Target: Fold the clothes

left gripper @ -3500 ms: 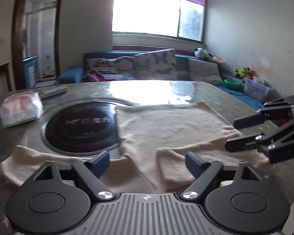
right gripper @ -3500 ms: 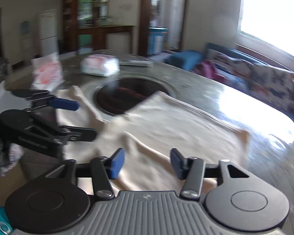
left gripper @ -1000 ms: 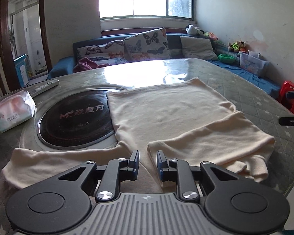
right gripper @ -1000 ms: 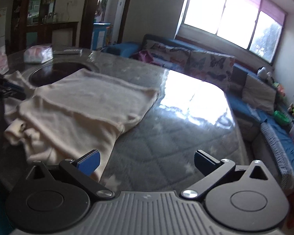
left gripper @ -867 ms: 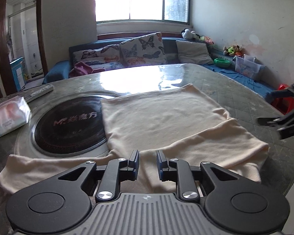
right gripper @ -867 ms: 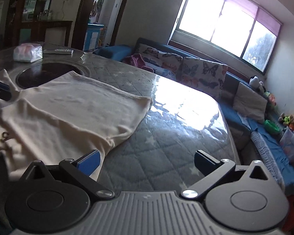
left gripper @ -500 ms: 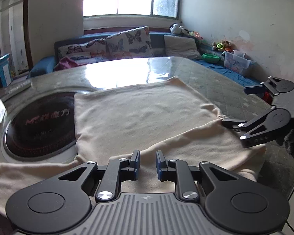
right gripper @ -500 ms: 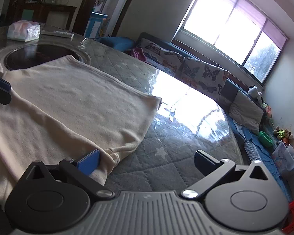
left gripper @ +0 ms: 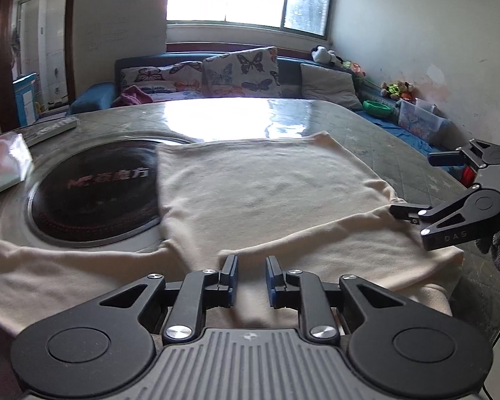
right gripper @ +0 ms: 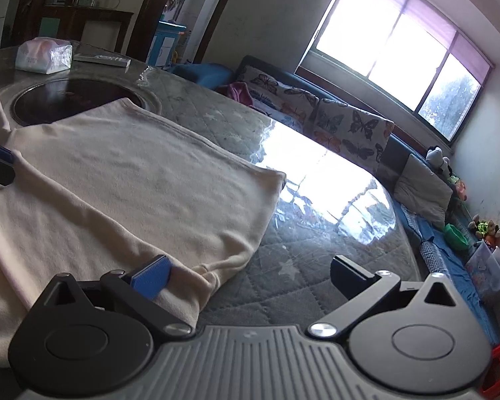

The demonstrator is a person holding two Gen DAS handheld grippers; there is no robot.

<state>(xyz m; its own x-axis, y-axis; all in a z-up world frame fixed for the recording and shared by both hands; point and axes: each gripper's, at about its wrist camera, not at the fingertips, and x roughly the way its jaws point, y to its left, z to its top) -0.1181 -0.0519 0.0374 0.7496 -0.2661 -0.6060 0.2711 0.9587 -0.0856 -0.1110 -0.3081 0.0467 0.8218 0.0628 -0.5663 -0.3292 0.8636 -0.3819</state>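
A cream long-sleeved garment [left gripper: 266, 193] lies flat on the round table [left gripper: 400, 163], with one sleeve folded across its near part and the other trailing left. My left gripper [left gripper: 251, 280] is at the near edge, jaws close together with a bunch of cloth between the pads. My right gripper [right gripper: 250, 275] stands wide open at the garment's [right gripper: 123, 180] right corner. Its blue left pad [right gripper: 151, 276] rests on the cloth's edge and the other finger hangs over bare table. In the left wrist view the right gripper [left gripper: 420, 185] is at the right, its lower finger touching the fold.
A black round cooker plate [left gripper: 93, 193] is set into the table left of the garment. A tissue pack [right gripper: 45, 55] and a remote [right gripper: 101, 58] lie beyond it. A sofa with butterfly cushions [left gripper: 240, 73] stands behind the table. The table's edge runs close on the right.
The right gripper has come in from the right to the garment's corner, and its lower finger now touches the cloth. The left gripper has kept its narrow jaws and its place.
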